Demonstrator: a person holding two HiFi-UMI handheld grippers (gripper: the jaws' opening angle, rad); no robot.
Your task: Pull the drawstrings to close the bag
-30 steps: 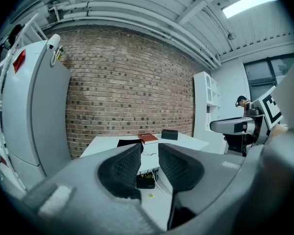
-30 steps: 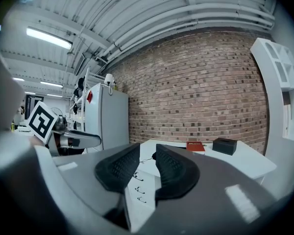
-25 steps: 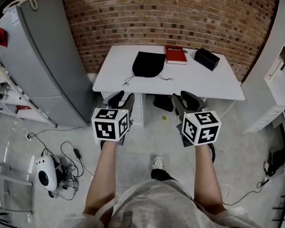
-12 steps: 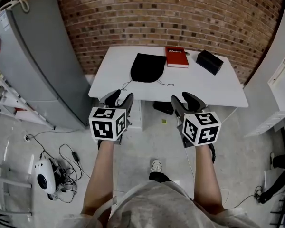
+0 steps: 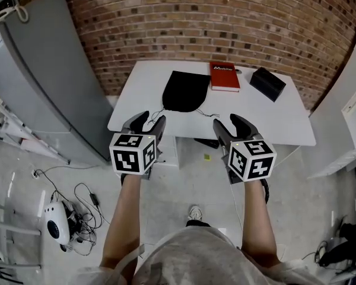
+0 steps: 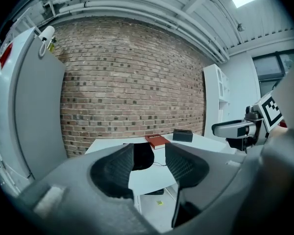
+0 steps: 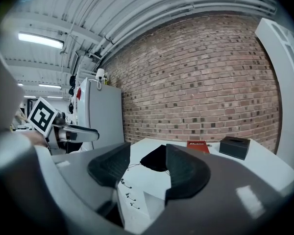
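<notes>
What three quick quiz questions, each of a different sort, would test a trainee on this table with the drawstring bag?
1. True or false: the black bag lies on the white table with its drawstrings toward the near edge.
2. Multiple choice: what lies nearest the bag? A) a red book B) a mug C) a pair of scissors
3. Short answer: is the left gripper or the right gripper holding a drawstring?

Key
1. True.
2. A.
3. No. Both grippers' fingers are opening, with nothing between them.
</notes>
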